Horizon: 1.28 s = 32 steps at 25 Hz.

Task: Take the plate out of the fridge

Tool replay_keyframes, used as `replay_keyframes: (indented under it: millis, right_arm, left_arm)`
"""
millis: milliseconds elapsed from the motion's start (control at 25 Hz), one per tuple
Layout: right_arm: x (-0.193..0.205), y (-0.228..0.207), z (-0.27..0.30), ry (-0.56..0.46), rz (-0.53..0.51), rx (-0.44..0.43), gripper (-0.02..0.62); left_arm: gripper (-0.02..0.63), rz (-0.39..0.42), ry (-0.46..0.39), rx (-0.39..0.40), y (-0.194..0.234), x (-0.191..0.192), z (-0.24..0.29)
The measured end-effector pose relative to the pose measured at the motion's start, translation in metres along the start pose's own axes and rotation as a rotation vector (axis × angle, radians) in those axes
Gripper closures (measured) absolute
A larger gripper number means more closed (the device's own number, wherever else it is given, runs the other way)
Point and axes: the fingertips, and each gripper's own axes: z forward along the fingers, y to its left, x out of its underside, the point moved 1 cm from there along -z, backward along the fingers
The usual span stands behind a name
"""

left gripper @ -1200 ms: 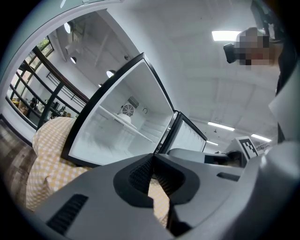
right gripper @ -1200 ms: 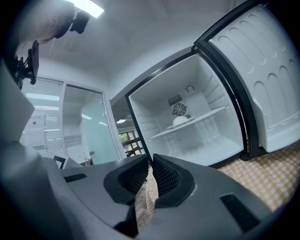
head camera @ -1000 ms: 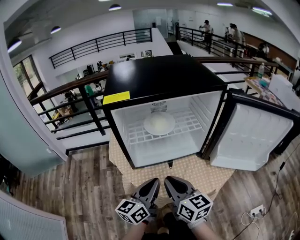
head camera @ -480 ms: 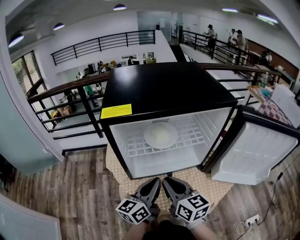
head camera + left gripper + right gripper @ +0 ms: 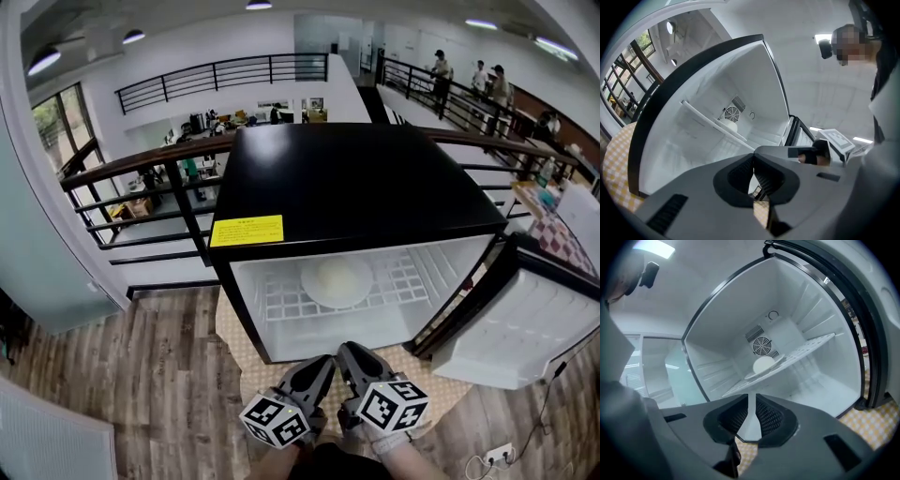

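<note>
**A:** Is the plate [image 5: 336, 279] out of the fridge [image 5: 356, 187] yet?

**B:** No. The door [image 5: 525, 323] is open, but the plate sits on the shelf [image 5: 281, 302] inside the fridge. The left tool [image 5: 319, 366] and the right tool [image 5: 352, 356] are closed, holding nothing, just in front of the fridge.

Checkered mat [image 5: 242, 349] — wood floor [image 5: 141, 380]
</note>
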Motion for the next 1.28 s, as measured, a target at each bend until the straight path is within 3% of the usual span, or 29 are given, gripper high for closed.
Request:
replay_keyframes:
  millis: [240, 400, 760, 1280]
  right_arm:
    - [-0.020, -0.015, 0.017, -0.030, 0.142, 0.035, 0.538]
    - [-0.029, -0.026, 0.028, -0.046, 0.283, 0.047, 0.454]
    - [-0.039, -0.037, 0.050, -0.082, 0.584, 0.046, 0.373]
    - [-0.049, -0.060, 0.081, -0.091, 0.715, 0.176, 0.364]
  left_arm:
    - [0.598, 0.007, -0.007, 0.009, 0.005, -0.005, 0.017]
    - [0.598, 0.018, 0.002, 0.012, 0.007, -0.002, 0.025]
    - [0.598, 0.012, 0.001, -0.029, 0.023, -0.003, 0.021]
    - [0.598, 0.002, 0.006, -0.070, 0.035, -0.002, 0.007]
